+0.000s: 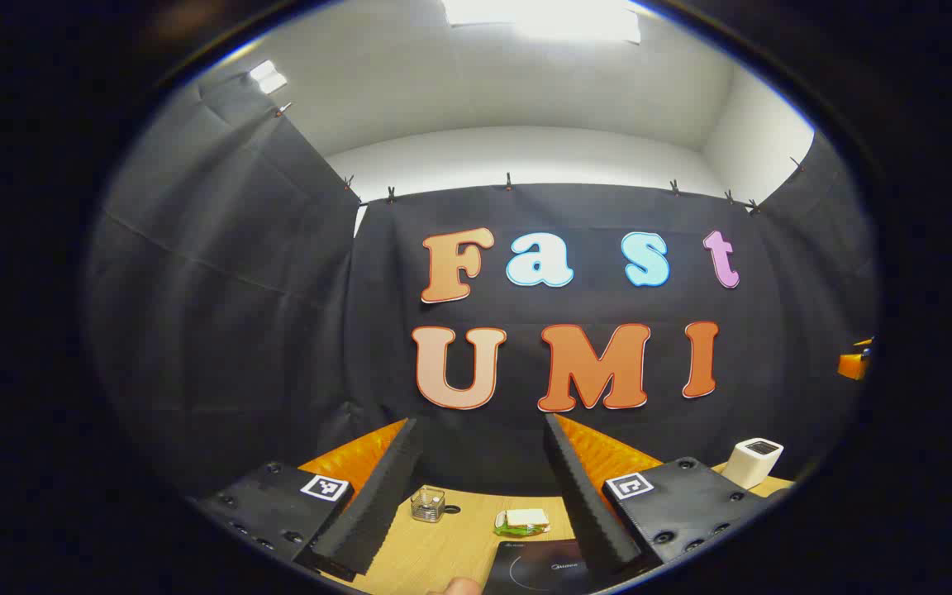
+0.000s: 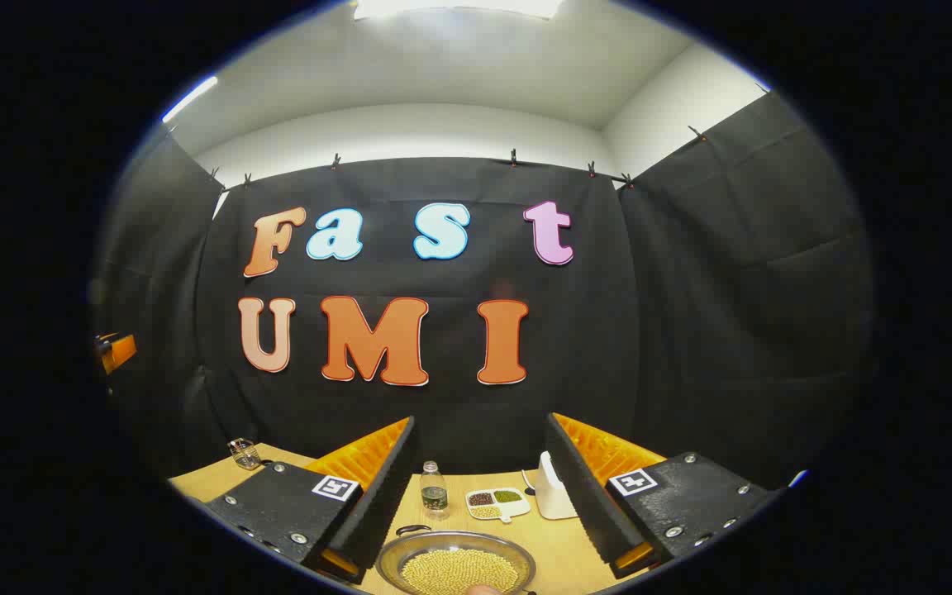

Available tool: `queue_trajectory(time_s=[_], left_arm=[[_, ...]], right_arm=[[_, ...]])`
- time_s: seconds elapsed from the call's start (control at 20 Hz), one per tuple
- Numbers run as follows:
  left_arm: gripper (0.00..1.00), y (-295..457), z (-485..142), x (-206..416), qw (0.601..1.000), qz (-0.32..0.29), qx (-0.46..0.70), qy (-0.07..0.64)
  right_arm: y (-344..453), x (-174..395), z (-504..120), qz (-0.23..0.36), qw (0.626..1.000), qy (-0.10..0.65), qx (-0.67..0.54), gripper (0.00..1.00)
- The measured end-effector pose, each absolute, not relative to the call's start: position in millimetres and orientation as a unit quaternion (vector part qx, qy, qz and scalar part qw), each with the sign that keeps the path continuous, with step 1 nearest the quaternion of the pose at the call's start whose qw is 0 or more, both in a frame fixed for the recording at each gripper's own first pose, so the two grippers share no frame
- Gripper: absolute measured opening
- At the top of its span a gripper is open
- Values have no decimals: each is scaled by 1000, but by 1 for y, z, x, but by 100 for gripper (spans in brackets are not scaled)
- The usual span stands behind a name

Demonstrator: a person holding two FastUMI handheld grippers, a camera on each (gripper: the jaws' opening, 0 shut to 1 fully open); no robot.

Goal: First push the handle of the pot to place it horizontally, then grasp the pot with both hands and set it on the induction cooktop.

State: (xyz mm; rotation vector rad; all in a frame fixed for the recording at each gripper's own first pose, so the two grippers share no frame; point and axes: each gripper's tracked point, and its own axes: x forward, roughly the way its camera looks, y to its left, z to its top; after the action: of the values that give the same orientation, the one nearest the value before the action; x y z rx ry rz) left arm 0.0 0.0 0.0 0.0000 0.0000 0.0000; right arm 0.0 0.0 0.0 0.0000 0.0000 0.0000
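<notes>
Wooden table (image 2: 550, 554) before black cloth wall, both grippers raised and wide apart, gripping nothing.
Left gripper (image 1: 484, 504) hovers above induction cooktop (image 1: 538, 566); right gripper (image 2: 484, 496) above pot (image 2: 455, 566) of yellow beans, handle orientation unclear.

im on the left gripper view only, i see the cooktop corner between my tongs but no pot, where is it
Observer: In the right gripper view the pot sits on the table, low between the right tongs.
Operator: anything in it
Observer: Yes, it holds a layer of small pale yellow beans.
Operator: are the right tongs on it yet
Observer: No, they are open and hold nothing.
Operator: whats behind the pot
Observer: A small bottle, a white divided dish of beans and a white container stand behind it.
</notes>
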Motion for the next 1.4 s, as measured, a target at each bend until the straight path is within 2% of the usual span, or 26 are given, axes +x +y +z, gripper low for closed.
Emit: queue_trajectory(time_s=[1.15, 1.4], left_arm=[[98, -3, -6, 3, 1000, -16, -9, 11], [98, -5, -6, 1, 1000, -18, -14, 12]], right_arm=[[3, 16, -16, 11, 999, 32, 10, 94], [4, 13, -20, 23, 999, 34, 16, 89]])
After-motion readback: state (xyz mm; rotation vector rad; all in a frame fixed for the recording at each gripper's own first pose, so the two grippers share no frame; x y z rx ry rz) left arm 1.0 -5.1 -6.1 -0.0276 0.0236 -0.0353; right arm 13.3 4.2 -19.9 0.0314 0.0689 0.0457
